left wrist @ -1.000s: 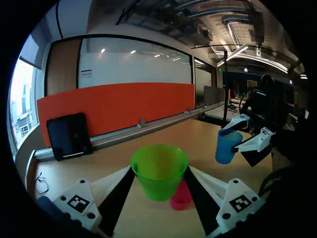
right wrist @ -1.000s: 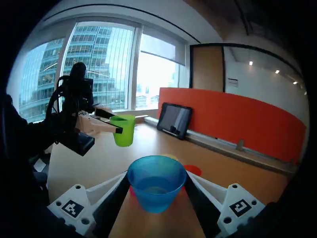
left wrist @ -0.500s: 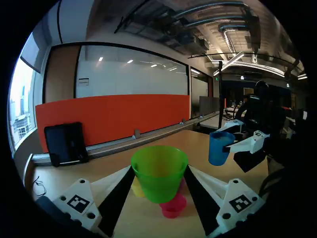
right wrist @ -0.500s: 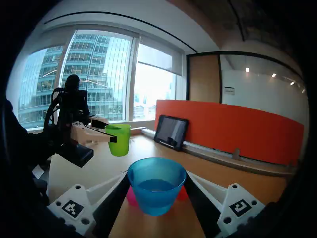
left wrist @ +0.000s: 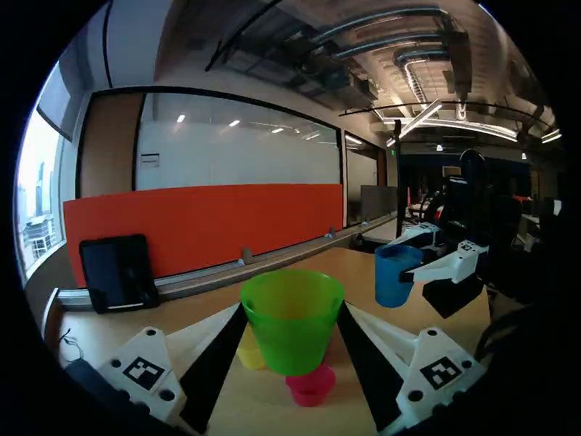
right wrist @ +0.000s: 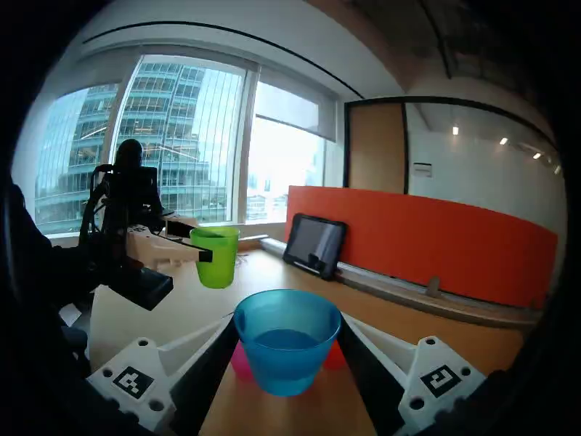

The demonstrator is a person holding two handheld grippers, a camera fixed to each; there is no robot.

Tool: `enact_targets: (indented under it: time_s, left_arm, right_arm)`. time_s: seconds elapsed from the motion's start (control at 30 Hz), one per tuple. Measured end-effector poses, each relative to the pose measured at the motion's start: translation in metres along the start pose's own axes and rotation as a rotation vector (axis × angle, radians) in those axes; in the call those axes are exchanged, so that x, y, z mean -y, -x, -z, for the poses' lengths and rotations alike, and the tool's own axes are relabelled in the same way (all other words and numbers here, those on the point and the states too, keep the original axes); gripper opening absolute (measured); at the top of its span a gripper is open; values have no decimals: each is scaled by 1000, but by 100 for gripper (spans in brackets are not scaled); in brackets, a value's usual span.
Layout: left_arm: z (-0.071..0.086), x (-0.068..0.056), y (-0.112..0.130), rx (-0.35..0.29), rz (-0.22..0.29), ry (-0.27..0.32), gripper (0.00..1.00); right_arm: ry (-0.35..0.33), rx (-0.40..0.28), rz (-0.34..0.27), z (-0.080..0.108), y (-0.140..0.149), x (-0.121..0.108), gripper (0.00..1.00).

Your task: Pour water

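Blue cup [right wrist: 287, 340], upright with water low inside it, sits squeezed between both fingers of the right gripper [right wrist: 287, 328], held above the wooden table [right wrist: 443, 327]. Off to one side and apart from it, the green cup [left wrist: 292, 320] stands upright too, pinched the same way in the left gripper [left wrist: 292, 311]. Beneath that cup, on the table, a pink cup [left wrist: 310, 384] and a yellow cup [left wrist: 250, 354] stand near each other. Farther back, a dark tablet [left wrist: 118, 272] leans at the orange partition [left wrist: 218, 221].
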State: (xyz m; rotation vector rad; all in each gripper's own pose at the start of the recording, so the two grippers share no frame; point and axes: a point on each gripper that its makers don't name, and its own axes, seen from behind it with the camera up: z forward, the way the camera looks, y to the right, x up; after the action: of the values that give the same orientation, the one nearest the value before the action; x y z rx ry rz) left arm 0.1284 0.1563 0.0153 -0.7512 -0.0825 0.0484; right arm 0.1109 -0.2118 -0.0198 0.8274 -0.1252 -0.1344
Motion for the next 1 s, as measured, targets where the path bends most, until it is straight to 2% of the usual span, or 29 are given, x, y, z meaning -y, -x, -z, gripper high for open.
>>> enact_targets:
  time_s: [0.57, 1.0]
  left_arm:
    - [2, -20, -1, -32, -14, 31, 86]
    - [7, -30, 3, -34, -29, 37, 86]
  right_arm:
    - [-14, -13, 50, 0, -22, -5, 92]
    - [-16, -25, 151, -6, -46, -8, 92]
